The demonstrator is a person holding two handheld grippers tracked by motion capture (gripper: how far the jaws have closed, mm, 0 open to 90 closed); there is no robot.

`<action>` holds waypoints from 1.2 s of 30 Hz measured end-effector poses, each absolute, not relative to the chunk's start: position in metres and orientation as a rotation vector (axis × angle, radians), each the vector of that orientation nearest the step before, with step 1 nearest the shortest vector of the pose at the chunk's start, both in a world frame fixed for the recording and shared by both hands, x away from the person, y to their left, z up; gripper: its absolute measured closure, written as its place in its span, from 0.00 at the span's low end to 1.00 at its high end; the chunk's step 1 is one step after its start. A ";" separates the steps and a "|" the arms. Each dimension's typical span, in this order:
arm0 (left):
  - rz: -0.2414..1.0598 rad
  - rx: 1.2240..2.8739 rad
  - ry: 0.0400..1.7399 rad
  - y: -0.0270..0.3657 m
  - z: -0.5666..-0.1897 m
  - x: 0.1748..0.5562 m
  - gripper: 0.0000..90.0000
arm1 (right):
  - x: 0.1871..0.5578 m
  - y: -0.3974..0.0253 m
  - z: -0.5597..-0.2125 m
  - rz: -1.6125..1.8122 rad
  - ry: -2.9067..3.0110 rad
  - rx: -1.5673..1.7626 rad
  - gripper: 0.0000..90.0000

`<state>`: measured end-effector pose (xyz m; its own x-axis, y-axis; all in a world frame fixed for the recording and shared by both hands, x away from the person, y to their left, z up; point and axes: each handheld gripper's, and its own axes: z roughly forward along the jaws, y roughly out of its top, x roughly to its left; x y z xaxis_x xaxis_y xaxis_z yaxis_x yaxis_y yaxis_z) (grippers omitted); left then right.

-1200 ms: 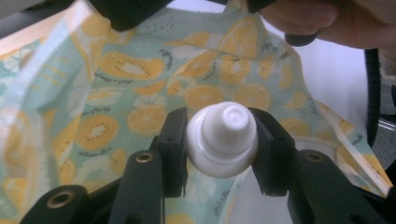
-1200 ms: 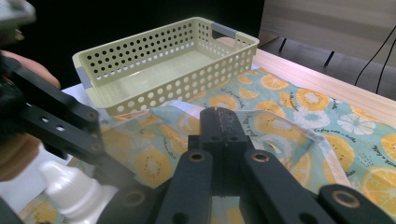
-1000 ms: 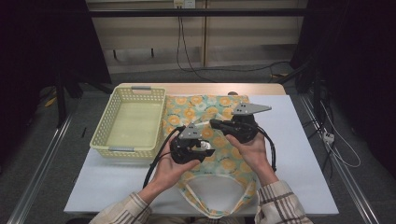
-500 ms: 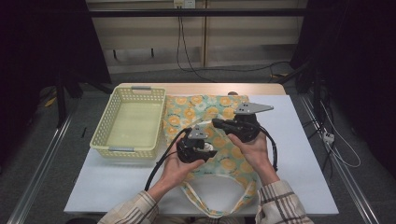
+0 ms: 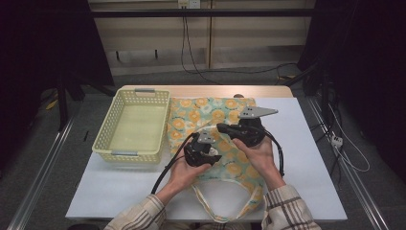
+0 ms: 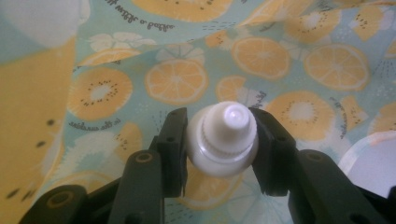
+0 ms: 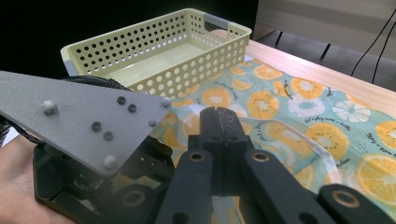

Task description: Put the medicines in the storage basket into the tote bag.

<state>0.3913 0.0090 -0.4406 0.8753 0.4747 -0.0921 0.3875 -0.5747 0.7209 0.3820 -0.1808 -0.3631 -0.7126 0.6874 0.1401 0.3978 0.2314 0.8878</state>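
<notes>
- Left gripper is clamping a white capped bottle between its jaws, hovering close above the fruit-print bag.
- Right gripper is keeping its jaws pressed together, pinching a fold of the bag's fabric, just beside the left one.
- Bag is lying flat on the table, beside the yellow basket.

Left of bag: yellow perforated basket stands just beside the fruit-print tote bag; its walls block a low sideways pass.
Basket interior: open from above.
Right of bag: bare white tabletop, open passage.
Near-left tabletop: bare, crossed by the left gripper's cable.
Mid-bag: right gripper close beside the left; little room between.
</notes>
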 end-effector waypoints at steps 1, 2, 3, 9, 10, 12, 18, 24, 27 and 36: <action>0.145 2.250 0.620 0.009 -0.441 0.392 0.67 | 0.382 -0.181 -0.363 1.472 2.227 1.016 1.00; 0.139 2.254 0.619 0.009 -0.441 0.393 0.67 | 0.382 -0.180 -0.364 1.471 2.228 1.018 1.00; 0.133 2.251 0.623 0.009 -0.442 0.394 0.67 | 0.382 -0.181 -0.364 1.470 2.229 1.016 1.00; 0.133 2.234 0.629 0.011 -0.439 0.393 0.50 | 0.383 -0.181 -0.364 1.472 2.231 1.015 1.00; 0.134 2.229 0.626 0.011 -0.438 0.393 0.46 | 0.383 -0.181 -0.364 1.471 2.231 1.016 1.00; 0.160 2.241 0.630 0.012 -0.436 0.391 0.39 | 0.383 -0.181 -0.365 1.471 2.231 1.018 1.00; 0.163 2.227 0.618 0.017 -0.431 0.388 0.17 | 0.384 -0.179 -0.365 1.475 2.233 1.016 1.00; 0.174 2.224 0.589 0.025 -0.420 0.379 0.09 | 0.385 -0.180 -0.365 1.483 2.227 1.024 1.00; 0.176 2.217 0.579 0.030 -0.413 0.373 0.09 | 0.385 -0.180 -0.365 1.482 2.228 1.024 1.00; 0.167 2.214 0.494 0.038 -0.406 0.355 0.11 | 0.382 -0.183 -0.365 1.475 2.222 1.028 1.00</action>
